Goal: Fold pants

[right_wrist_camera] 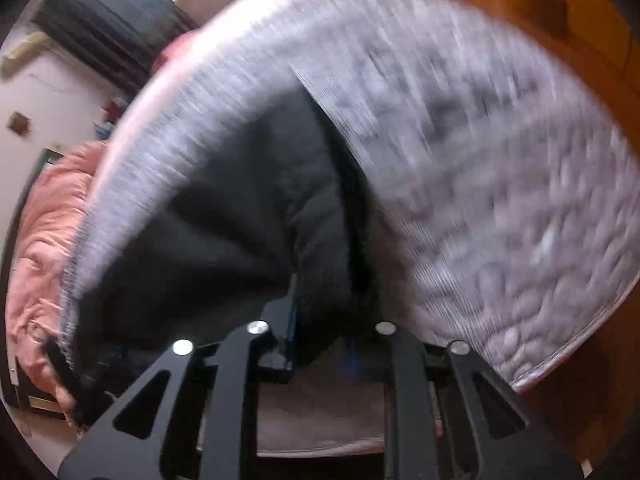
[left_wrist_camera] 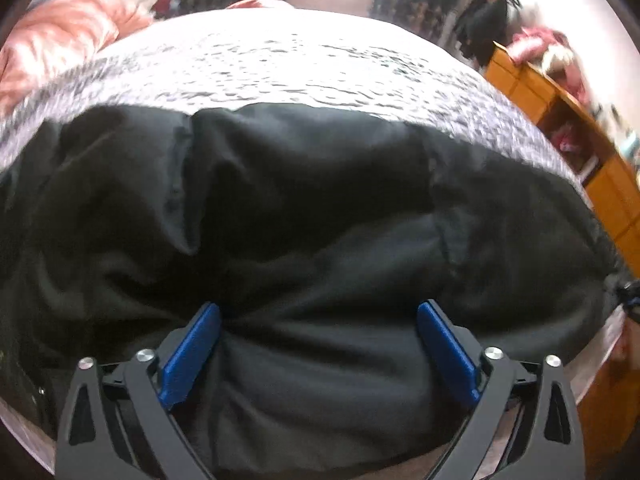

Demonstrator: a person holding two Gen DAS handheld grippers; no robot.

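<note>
Right wrist view is motion-blurred; the right hand-held gripper (right_wrist_camera: 320,320) has its fingertips buried in black fabric, jaws drawn close and pinching a fold of the pants (right_wrist_camera: 240,208). Left hand-held gripper (left_wrist_camera: 318,344) stands spread wide, blue pads (left_wrist_camera: 192,354) flanking a bunched ridge of cloth. Pants (left_wrist_camera: 280,208) lie rumpled, matte black, on the bed's grey pebbled quilt (left_wrist_camera: 280,68). Pink satin bedding (left_wrist_camera: 60,32) is cut off at frame edge.
</note>
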